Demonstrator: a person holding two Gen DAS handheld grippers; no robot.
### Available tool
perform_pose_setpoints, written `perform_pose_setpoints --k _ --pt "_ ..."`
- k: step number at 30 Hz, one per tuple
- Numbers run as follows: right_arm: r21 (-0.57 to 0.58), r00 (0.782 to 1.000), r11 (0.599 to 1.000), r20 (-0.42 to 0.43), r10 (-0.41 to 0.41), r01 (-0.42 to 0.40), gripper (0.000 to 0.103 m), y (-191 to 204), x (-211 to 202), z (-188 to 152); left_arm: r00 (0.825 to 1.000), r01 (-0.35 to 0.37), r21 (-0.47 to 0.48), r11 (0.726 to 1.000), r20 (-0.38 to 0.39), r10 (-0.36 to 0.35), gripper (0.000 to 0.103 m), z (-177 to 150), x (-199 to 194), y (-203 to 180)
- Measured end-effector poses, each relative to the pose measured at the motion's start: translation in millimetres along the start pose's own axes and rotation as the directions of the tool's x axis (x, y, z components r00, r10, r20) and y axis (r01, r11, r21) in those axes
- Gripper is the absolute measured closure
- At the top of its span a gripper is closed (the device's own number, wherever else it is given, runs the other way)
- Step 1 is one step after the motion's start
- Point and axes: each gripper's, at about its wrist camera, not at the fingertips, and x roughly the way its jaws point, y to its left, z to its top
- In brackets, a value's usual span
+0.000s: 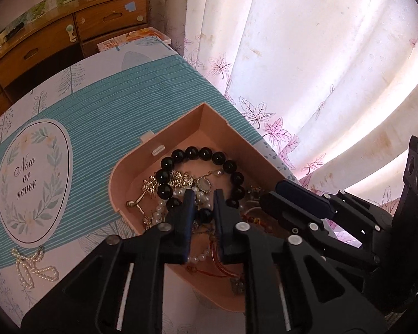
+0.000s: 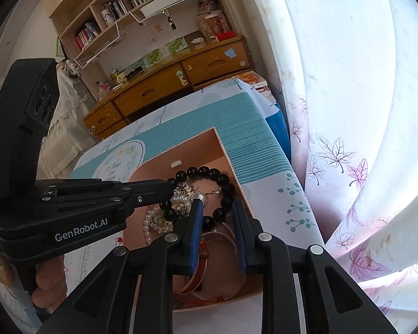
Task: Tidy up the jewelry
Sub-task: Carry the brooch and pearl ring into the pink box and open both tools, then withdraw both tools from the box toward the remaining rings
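A pink open box [image 1: 181, 128] sits on the teal tablecloth and holds a black bead bracelet [image 1: 206, 153], gold pieces [image 1: 153, 185], pearl strands and red cord bracelets. My left gripper [image 1: 203, 194] hovers over the box with its jaws a small gap apart around a black bead; I cannot tell if they touch it. My right gripper [image 2: 217, 203] is open above the same box [image 2: 181, 150], with the bead bracelet [image 2: 209, 171] between and beyond its fingers. The left gripper shows at the left of the right wrist view [image 2: 170, 183], reaching in. A pearl necklace [image 1: 33, 267] lies loose on the cloth.
The table [image 1: 111, 89] has a teal cloth with a "Now or never" oval [image 1: 33, 181]. A floral curtain [image 1: 320, 83] hangs close on the right. A wooden dresser [image 1: 55, 36] and bookshelves [image 2: 119, 8] stand beyond. A book [image 1: 133, 39] lies at the table's far end.
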Motion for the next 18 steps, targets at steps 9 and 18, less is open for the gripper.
perform_pose_setpoints --k 9,18 --pt "-0.033 1.0 0.999 0.01 0.03 -0.03 0.081 23 -28 -12 0.997 0.003 -0.1 0.995 0.077 0.005 0.068 -38 -56 16" --pt "-0.091 0.998 0.993 -0.001 0.07 -0.07 0.081 66 -51 -31 0.979 -0.105 -0.231 0.967 0.148 0.142 0.067 -99 -112 51"
